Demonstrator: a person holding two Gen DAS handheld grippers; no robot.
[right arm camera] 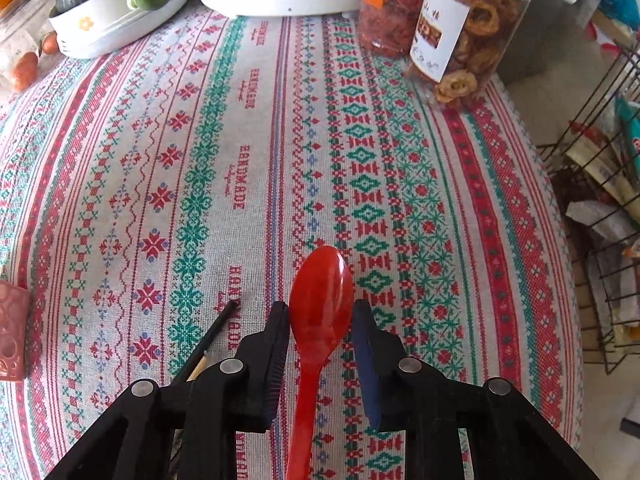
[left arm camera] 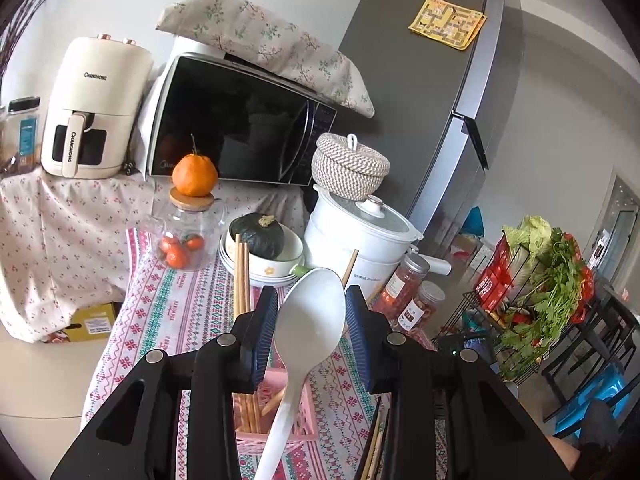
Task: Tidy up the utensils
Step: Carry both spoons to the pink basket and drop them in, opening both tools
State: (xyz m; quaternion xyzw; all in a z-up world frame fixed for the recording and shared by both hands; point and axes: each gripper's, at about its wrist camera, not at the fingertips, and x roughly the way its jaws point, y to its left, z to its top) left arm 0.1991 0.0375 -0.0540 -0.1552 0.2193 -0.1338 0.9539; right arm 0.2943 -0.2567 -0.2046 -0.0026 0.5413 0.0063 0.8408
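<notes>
Two spoons are in play, one in each claw. My left gripper [left arm camera: 311, 296] is narrowed onto the white spoon [left arm camera: 310, 328]: both blue pads press the sides of its bowl, and it is up off the table, handle slanting down toward me. Just below and behind it sits the pink basket [left arm camera: 308, 428] with wooden chopsticks [left arm camera: 242, 280] standing in it, their tips reaching up on the left of the claw.

My right gripper [right arm camera: 320, 308] points steeply down at the tablecloth [right arm camera: 240, 160], where "HANDMADE" repeats in red along a pale stripe. The red spoon [right arm camera: 320, 300] lies lengthwise between its fingers, bowl away from me, and the pads sit against both edges of that bowl in a narrow grip. A dark chopstick [right arm camera: 216, 332] lies on the cloth just left of this claw.

Far left, on a second flowered cloth, the cream air fryer [left arm camera: 96, 108] reads "CHANGHONG" on its body and again down its handle. The two jars of dried fruit [right arm camera: 460, 40] at the far right edge of the table carry labels too small for me to read.
</notes>
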